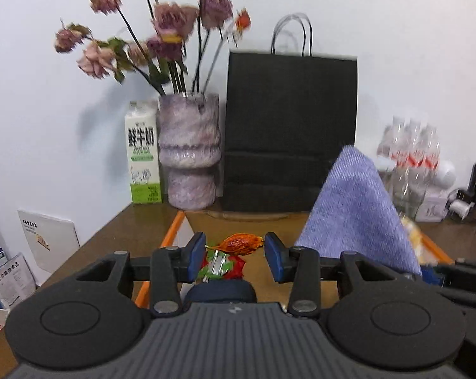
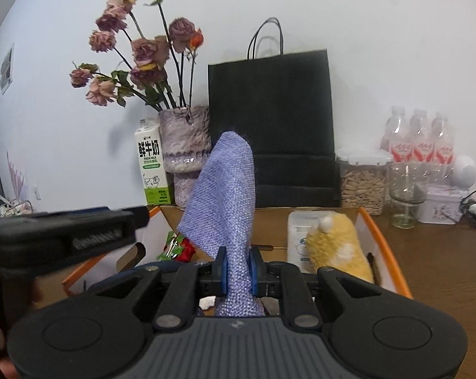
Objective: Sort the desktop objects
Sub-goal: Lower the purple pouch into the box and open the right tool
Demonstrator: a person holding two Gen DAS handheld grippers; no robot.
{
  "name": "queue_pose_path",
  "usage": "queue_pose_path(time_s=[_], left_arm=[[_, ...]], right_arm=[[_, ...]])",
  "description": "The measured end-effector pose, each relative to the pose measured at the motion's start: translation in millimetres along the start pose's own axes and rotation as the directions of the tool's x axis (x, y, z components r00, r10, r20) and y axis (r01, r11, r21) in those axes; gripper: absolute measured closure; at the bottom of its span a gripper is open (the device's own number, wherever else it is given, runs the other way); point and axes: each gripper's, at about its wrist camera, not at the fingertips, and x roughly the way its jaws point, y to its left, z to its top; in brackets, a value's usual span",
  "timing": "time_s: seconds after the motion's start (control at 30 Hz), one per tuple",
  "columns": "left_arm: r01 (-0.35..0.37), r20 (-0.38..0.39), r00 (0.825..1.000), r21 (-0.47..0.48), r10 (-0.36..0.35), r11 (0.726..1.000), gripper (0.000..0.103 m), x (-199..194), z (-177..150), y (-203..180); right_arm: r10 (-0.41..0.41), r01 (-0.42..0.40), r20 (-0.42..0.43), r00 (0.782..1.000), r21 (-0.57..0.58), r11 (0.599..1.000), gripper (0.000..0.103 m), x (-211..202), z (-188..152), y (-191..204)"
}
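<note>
Both tools differ: right tool (image 2: 238, 267) clamps purple cloth (image 2: 225, 195), hiding the box (image 2: 393, 252); left tool (image 1: 234, 252) gapes

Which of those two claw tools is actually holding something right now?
The right gripper: its blue pads are shut on the purple cloth. The left gripper is open, with nothing pinched between its fingers.

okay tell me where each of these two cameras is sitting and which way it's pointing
Left wrist: rides the left gripper, open, looking forward over the orange-rimmed box at a red-orange wrapped item.
Right wrist: rides the right gripper, shut on the purple cloth, with the left gripper crossing its left edge.
Shared: both face the back wall and show the black paper bag, vase, milk carton and cloth.
</note>
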Motion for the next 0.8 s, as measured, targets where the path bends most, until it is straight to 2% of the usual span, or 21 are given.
queue_pose_path(time_s=[0.17,0.33,0.4,0.43,0.47,0.5,0.53,0.57,0.63,0.67,0.7,0.8], left_arm=[[-0.008,-0.046,0.999,0.011,0.008,1.000,0.061,20.4,-7.0,1.7],[-0.011,-0.070,0.998,0.014,0.012,1.000,0.061,26.8,-13.1,3.0],[-0.014,-0.063,0.998,0.021,0.015,1.000,0.060,25.2,-12.7,1.8],[-0.020,-0.057,0.998,0.027,0.022,0.999,0.056,23.5,-12.5,1.3],[-0.028,-0.052,0.998,0.032,0.029,0.999,0.051,22.5,-11.6,0.6],[-0.041,-0.047,0.998,0.042,0.043,0.998,0.035,20.5,-11.2,-0.1],[-0.055,-0.038,0.998,0.051,0.057,0.997,0.024,18.8,-10.2,-0.7],[-0.076,-0.021,0.997,0.056,0.077,0.996,0.020,16.4,-9.0,-0.2],[-0.104,0.008,0.995,0.058,0.104,0.993,0.008,11.6,-7.1,1.9],[-0.118,0.017,0.993,0.050,0.118,0.992,0.002,9.9,-5.3,3.8],[-0.128,0.026,0.992,0.041,0.127,0.991,0.000,8.1,-4.6,6.2],[-0.110,0.026,0.994,0.020,0.110,0.994,0.000,4.0,-2.8,12.8]], right_arm=[[0.001,-0.001,-0.045,0.999,-0.007,1.000,0.091,25.8,-5.3,-2.6],[-0.010,0.010,-0.065,0.998,0.000,1.000,0.091,34.0,-11.3,-8.9],[-0.003,0.003,-0.070,0.998,0.003,1.000,0.086,34.3,-13.0,-9.5],[-0.003,0.004,-0.065,0.998,0.005,1.000,0.085,33.1,-13.3,-9.4],[-0.006,0.006,-0.056,0.998,0.006,1.000,0.080,31.4,-13.5,-9.5],[-0.010,0.010,-0.049,0.999,0.004,1.000,0.067,29.8,-13.4,-9.5],[-0.020,0.020,-0.039,0.999,0.001,1.000,0.060,27.7,-13.2,-9.3],[-0.033,0.033,-0.025,0.999,-0.002,0.999,0.044,25.3,-13.1,-8.8],[-0.065,0.065,0.006,0.998,-0.006,0.998,0.031,19.9,-12.4,-9.0],[-0.074,0.074,0.017,0.997,-0.002,0.997,0.021,17.9,-11.7,-10.0],[-0.084,0.083,0.032,0.996,0.011,0.996,0.012,15.7,-11.1,-11.8],[-0.065,0.062,0.054,0.996,0.045,0.997,0.000,11.2,-8.6,-17.1]])
